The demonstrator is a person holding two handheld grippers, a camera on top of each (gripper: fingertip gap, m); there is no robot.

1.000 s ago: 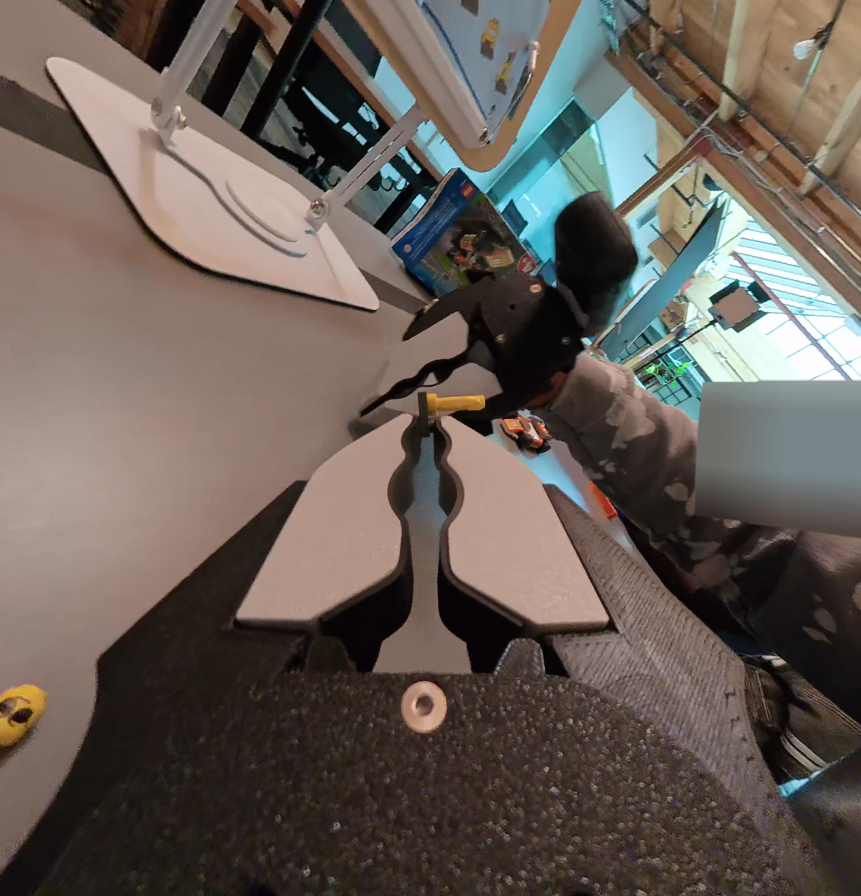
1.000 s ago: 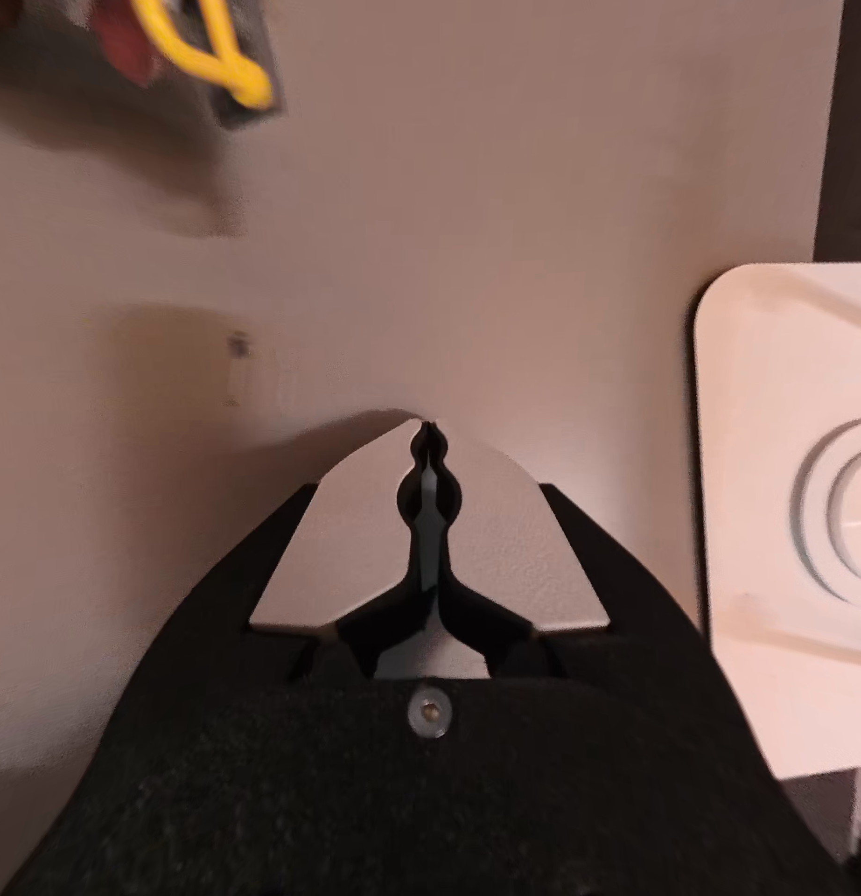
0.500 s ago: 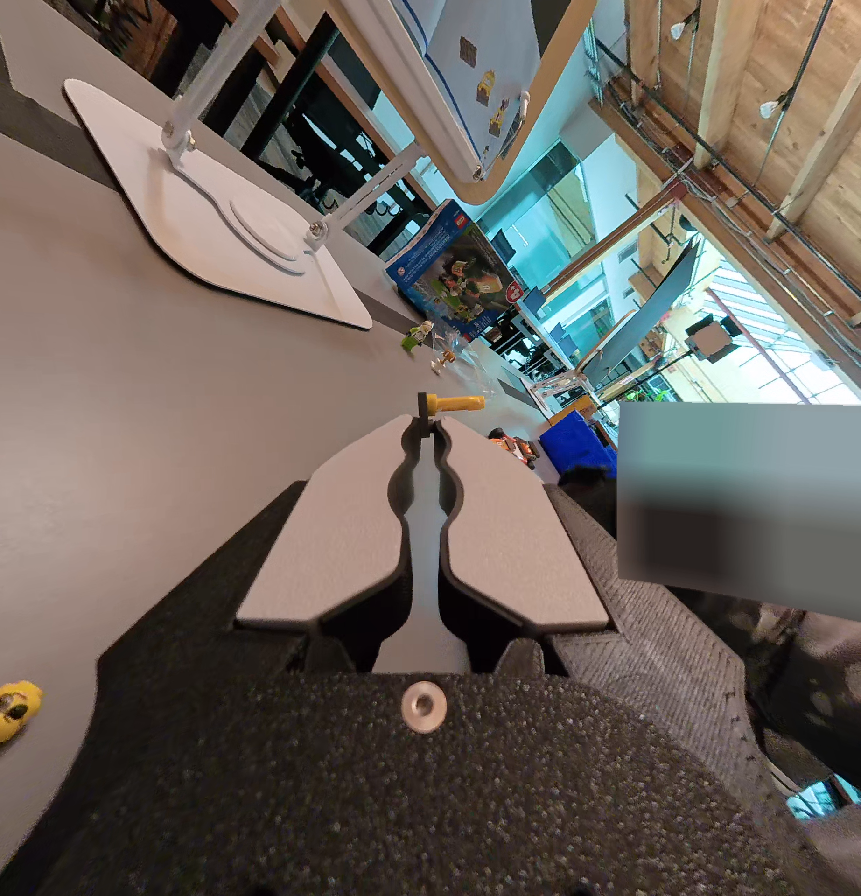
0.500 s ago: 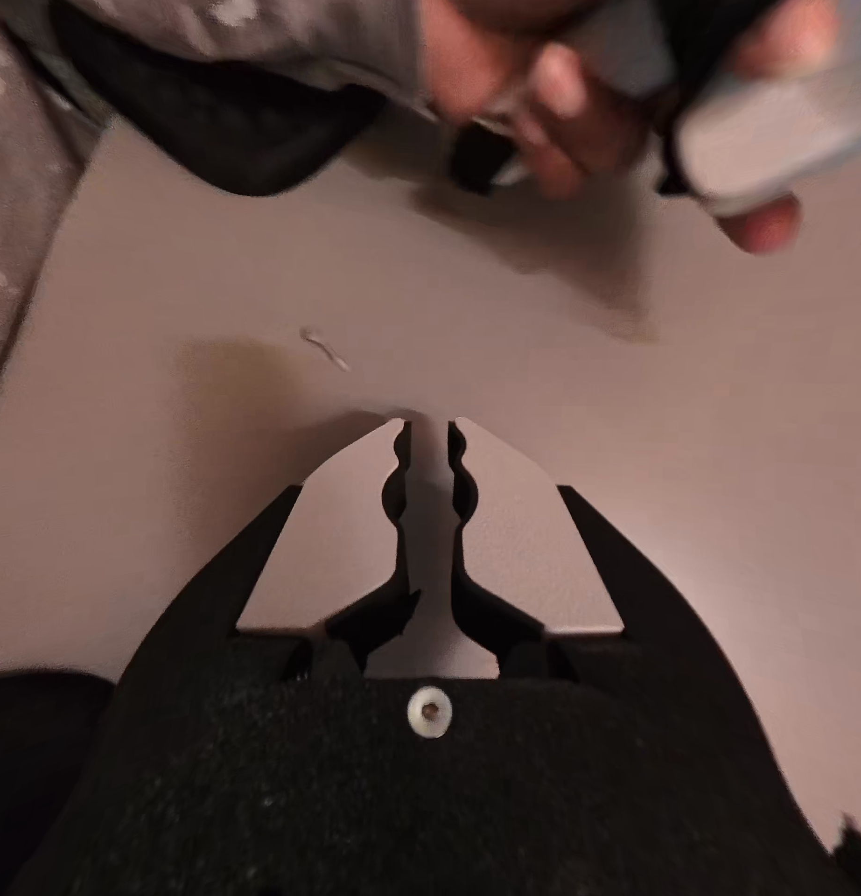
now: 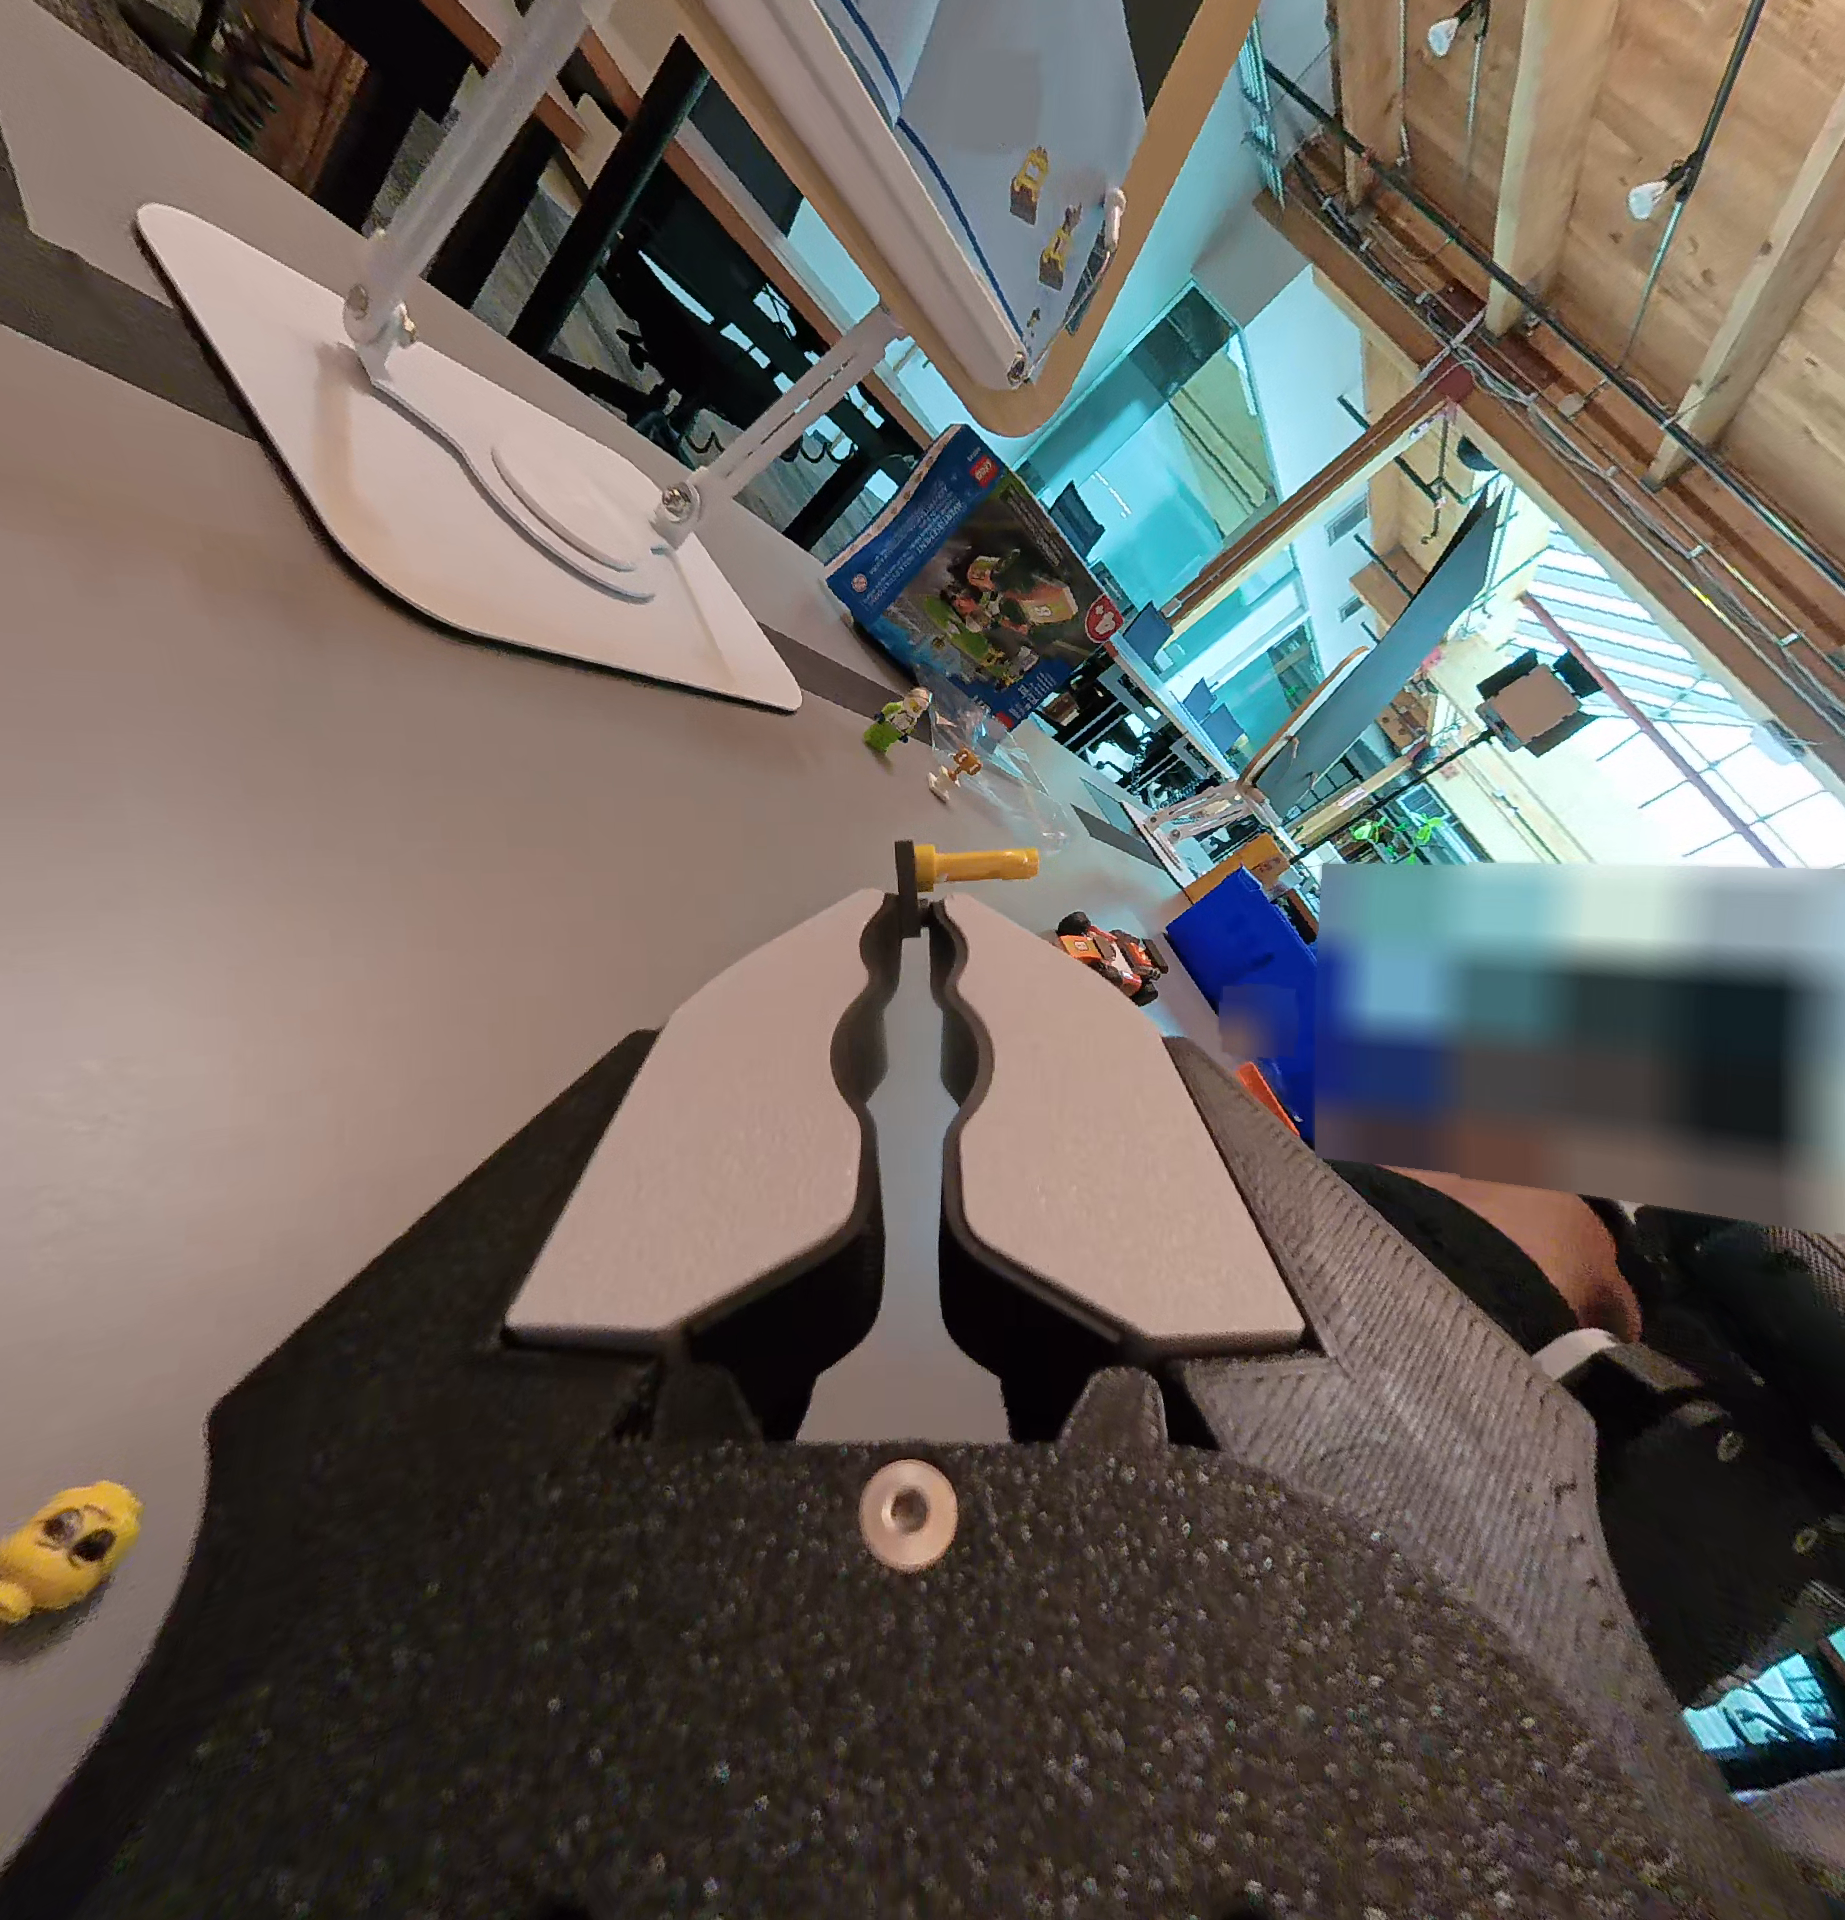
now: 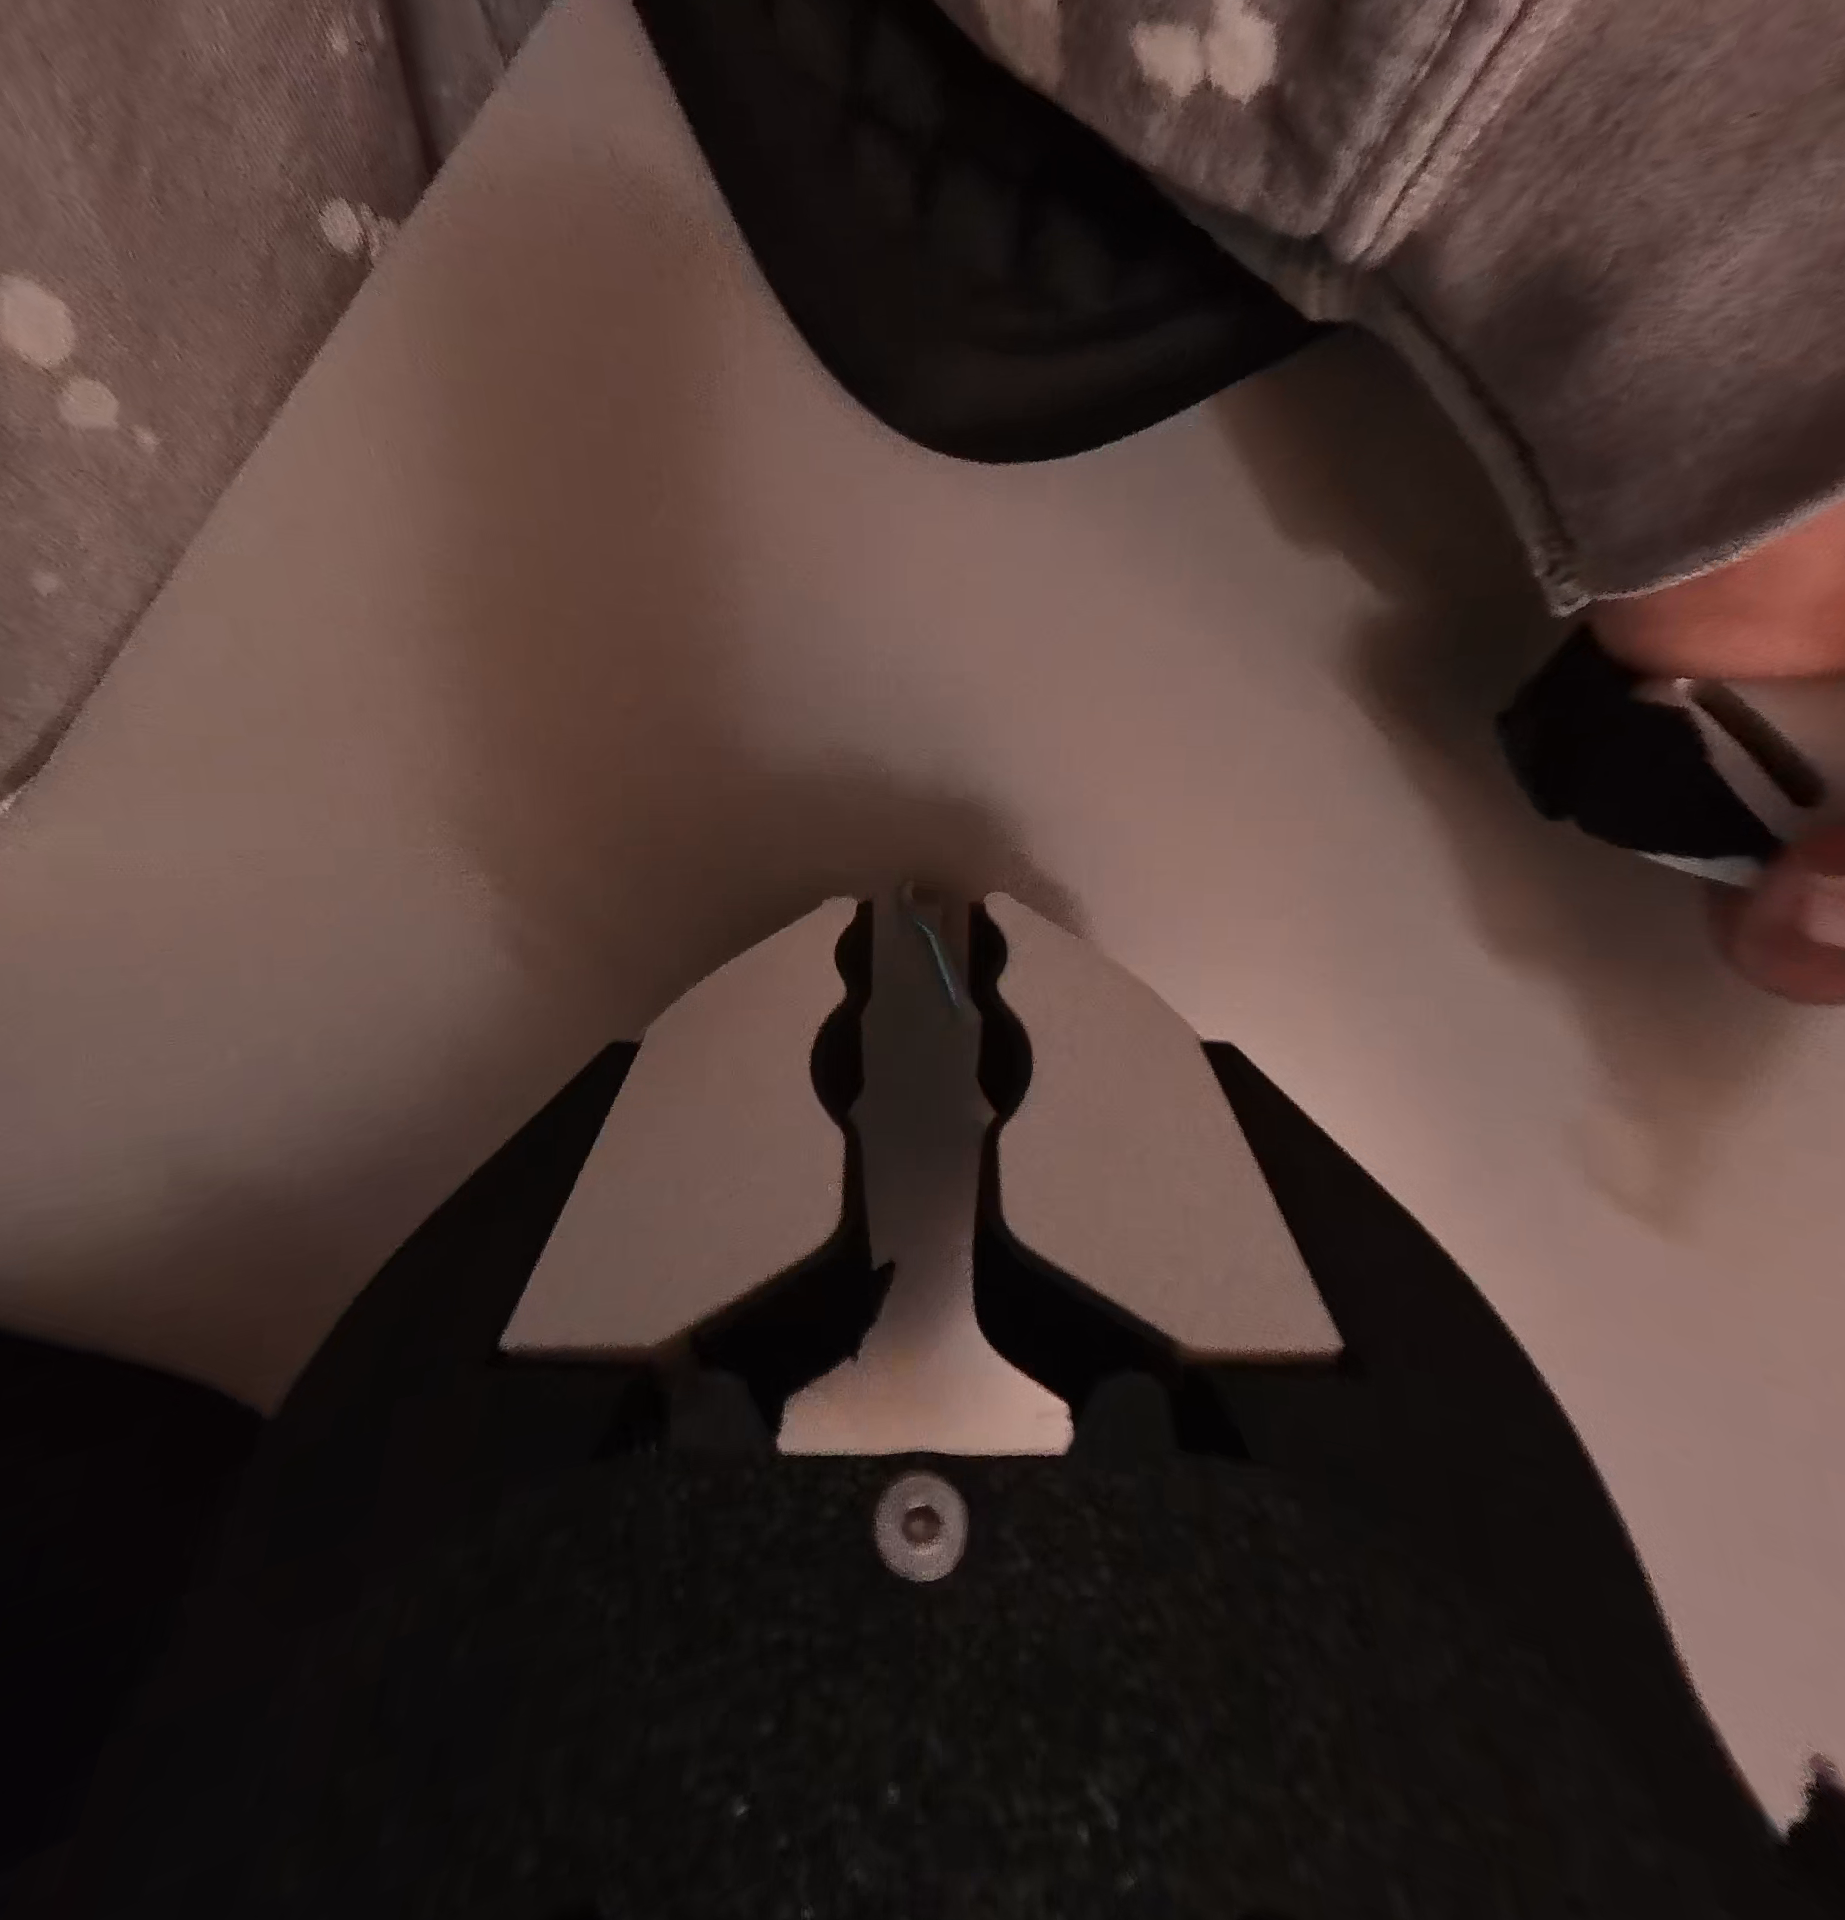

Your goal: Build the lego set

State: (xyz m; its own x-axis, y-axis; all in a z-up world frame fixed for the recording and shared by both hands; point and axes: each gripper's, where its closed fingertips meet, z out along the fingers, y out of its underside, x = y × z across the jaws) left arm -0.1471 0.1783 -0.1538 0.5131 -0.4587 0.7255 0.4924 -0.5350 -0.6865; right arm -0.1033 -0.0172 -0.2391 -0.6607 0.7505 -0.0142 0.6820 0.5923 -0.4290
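Lego sub-assembly [image 5: 965, 868]: small black plate with a yellow pin projecting sideways, pinched by the plate's edge at the very tips of the left gripper [image 5: 910, 914]. Jaws closed on it; held clear above the grey table [image 5: 274, 883].

Right gripper [image 6: 918, 914]: jaws parted, nothing gripped. Tips sit low over the table, straddling a thin pale sliver [image 6: 933, 961] lying flat between them; too small to identify, possibly a clear or light part.

Loose parts elsewhere: yellow piece [image 5: 56, 1548] on the table near the left gripper body; minifigure [image 5: 900, 719], orange car build [image 5: 1110, 951] and set box [image 5: 975, 587] farther off, beyond a white stand base [image 5: 461, 488].

Handling judgement: parts are hard, light, smooth plastic. Stiff, not fragile, but slippery and apt to twist or shoot out of a tip grip. The sliver lies flat, so it likely needs the tips pressed at table level, closing across its narrow width. Main risk: it skids away instead of lifting.
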